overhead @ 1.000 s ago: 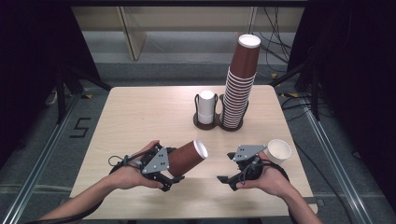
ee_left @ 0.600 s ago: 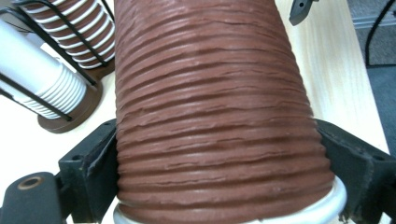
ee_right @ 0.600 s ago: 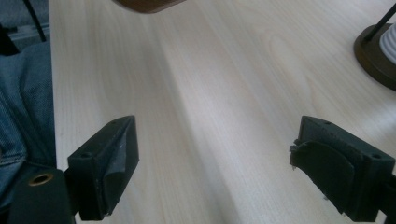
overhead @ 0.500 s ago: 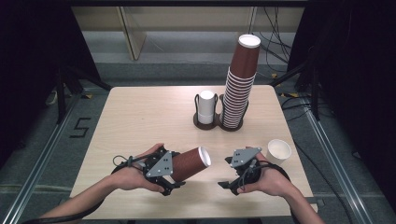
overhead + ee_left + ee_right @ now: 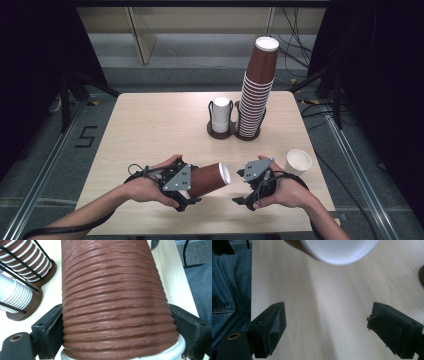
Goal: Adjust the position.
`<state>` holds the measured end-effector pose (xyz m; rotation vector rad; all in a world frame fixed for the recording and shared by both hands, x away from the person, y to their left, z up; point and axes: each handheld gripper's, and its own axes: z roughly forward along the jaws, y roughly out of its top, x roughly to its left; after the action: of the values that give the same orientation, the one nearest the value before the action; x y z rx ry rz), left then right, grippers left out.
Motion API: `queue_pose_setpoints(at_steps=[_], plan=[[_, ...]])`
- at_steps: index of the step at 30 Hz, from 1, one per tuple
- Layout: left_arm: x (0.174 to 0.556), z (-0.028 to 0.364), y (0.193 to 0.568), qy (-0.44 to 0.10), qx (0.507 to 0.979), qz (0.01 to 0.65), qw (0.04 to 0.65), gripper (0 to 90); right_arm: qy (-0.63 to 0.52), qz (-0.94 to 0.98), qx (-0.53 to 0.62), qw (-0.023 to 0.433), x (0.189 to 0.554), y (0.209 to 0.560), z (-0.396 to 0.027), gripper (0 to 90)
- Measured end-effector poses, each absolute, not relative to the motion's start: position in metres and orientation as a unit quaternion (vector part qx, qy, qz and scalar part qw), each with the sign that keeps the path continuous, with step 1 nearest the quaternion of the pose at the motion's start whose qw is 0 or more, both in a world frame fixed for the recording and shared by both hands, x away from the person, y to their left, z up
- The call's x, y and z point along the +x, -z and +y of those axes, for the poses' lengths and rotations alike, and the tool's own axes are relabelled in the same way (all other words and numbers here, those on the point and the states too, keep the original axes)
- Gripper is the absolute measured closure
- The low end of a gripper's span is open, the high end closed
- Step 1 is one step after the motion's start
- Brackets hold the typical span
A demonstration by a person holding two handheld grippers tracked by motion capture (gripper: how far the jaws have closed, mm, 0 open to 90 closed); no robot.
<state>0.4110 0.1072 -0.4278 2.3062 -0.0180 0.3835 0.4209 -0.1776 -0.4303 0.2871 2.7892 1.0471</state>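
Left hand-held gripper (image 5: 186,186) clamps the brown cup (image 5: 209,179) sideways near the worktop's (image 5: 150,125) front edge, mouth toward the right hand-held gripper (image 5: 248,192), jaws apart, seemingly awaiting it.

Brown cup (image 5: 117,302) cut off top and bottom (rim (image 5: 339,251) blurred in right gripper view).
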Motion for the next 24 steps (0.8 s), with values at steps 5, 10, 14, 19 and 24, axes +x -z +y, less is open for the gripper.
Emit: queue_pose_setpoints(at_steps=[5, 10, 14, 19, 24], plan=[[0.409, 0.104, 0.427, -0.147, 0.915, -0.024, 0.376, 10.7, -0.357, 0.927, 0.083, 0.082, 0.420, 0.424, -0.174, 14.2], [0.409, 0.099, 0.432, -0.138, 0.920, -0.031, 0.366, 10.7, -0.355, 0.930, 0.073, 0.066, 0.420, 0.424, -0.170, 14.2], [0.407, 0.095, 0.434, -0.134, 0.921, -0.036, 0.363, 10.7, -0.353, 0.931, 0.063, 0.067, 0.420, 0.423, -0.163, 14.2], [0.405, 0.092, 0.435, -0.129, 0.924, -0.047, 0.357, 10.8, -0.357, 0.931, 0.038, 0.068, 0.419, 0.417, -0.154, 14.1], [0.405, 0.089, 0.434, -0.126, 0.926, -0.055, 0.351, 10.8, -0.347, 0.936, 0.043, 0.053, 0.418, 0.416, -0.146, 14.2]])
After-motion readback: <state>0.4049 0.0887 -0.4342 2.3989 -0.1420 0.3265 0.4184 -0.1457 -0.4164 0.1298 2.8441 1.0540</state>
